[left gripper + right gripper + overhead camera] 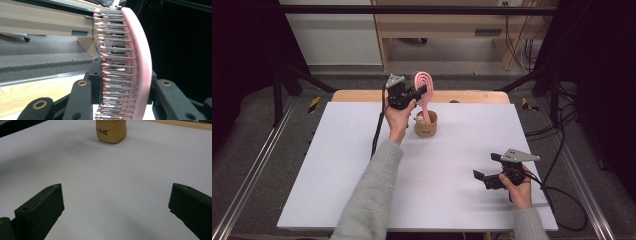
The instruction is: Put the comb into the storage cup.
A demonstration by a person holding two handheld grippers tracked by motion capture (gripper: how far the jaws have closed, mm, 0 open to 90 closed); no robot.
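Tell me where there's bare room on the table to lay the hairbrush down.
The white table is bare left of the left gripper and its forearm, and between the brown cup and the right gripper. It is crowded only around the cup, where the pink hairbrush stands.

The tan cup [111, 131] carries the one piece of writing here: a short dark word printed across its front wall, low on the side facing the right gripper view. The letters are small and blurred; it may be a brand mark, but it cannot be read. In the high view the same mark is a dark smudge.
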